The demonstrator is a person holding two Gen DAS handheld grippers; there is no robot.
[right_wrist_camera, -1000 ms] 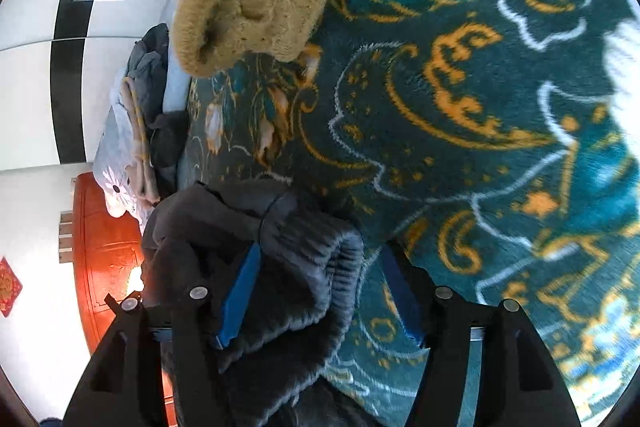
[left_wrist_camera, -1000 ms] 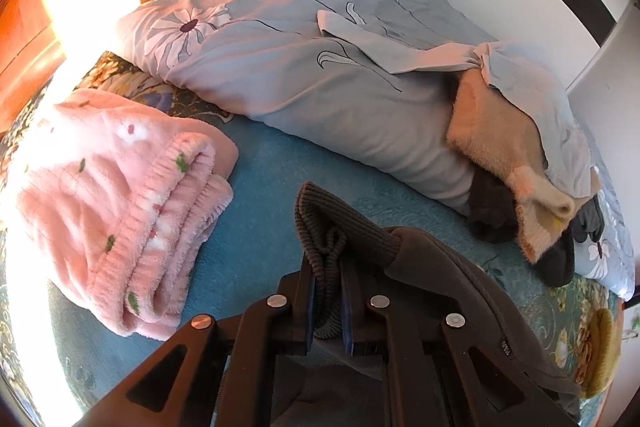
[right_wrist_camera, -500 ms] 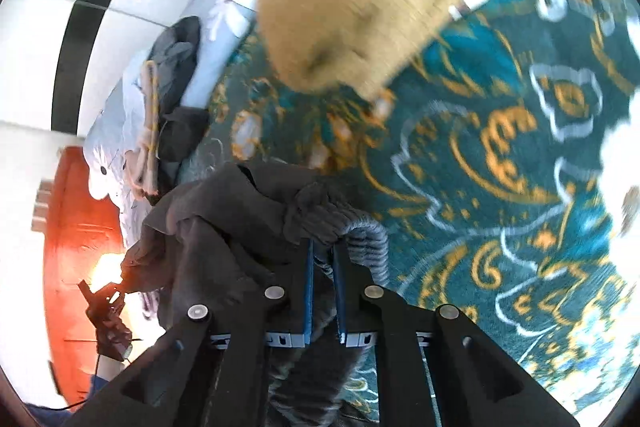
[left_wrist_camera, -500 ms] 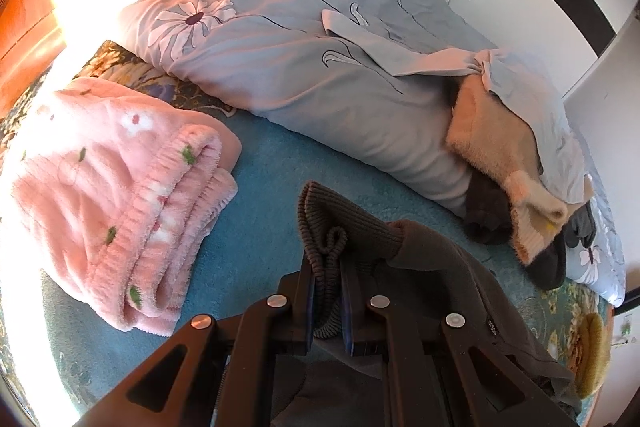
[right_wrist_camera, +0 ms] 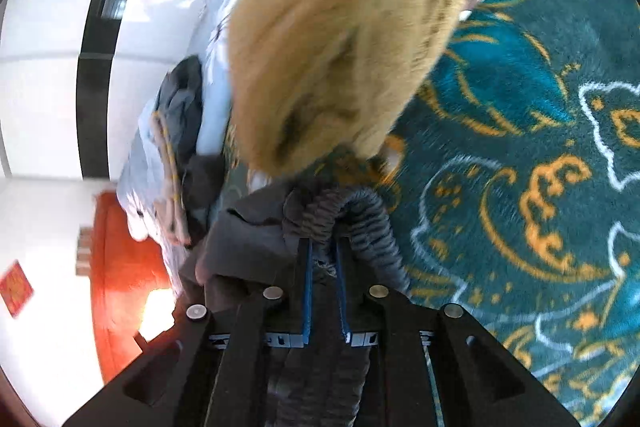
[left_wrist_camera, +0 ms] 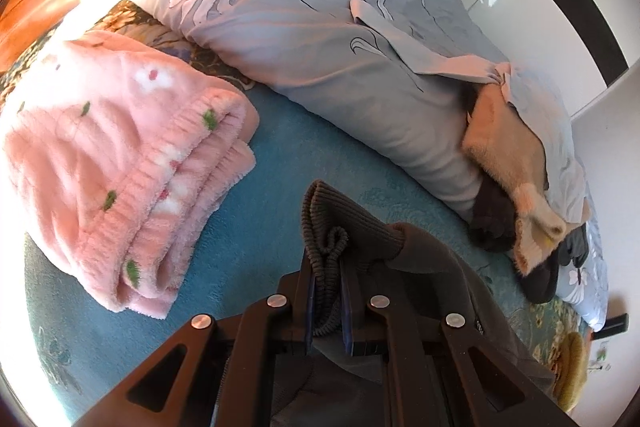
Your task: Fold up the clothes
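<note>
A dark grey garment [left_wrist_camera: 432,267] with a ribbed hem [left_wrist_camera: 320,211] lies on the teal bedspread [left_wrist_camera: 260,211]. My left gripper [left_wrist_camera: 326,267] is shut on a fold of that hem, which bunches up between the pads. In the right wrist view the same garment [right_wrist_camera: 248,239] hangs bunched to the left. Its ribbed band [right_wrist_camera: 368,219] curls over the tips of my right gripper [right_wrist_camera: 323,247]. The right jaws stand narrow and are opening slightly, with the ribbed fabric still pinched between the blue pads.
A folded pink fleece [left_wrist_camera: 120,155] lies at the left. A grey floral duvet [left_wrist_camera: 312,39] runs across the back, with a pile of tan and dark clothes [left_wrist_camera: 504,139] at its right end. A fuzzy tan garment [right_wrist_camera: 340,39] looms close before the right gripper.
The right gripper went from wide open around the ribbed band to closed on it and moved nearer the tan garment. The left gripper kept its grip and shifted slightly.
</note>
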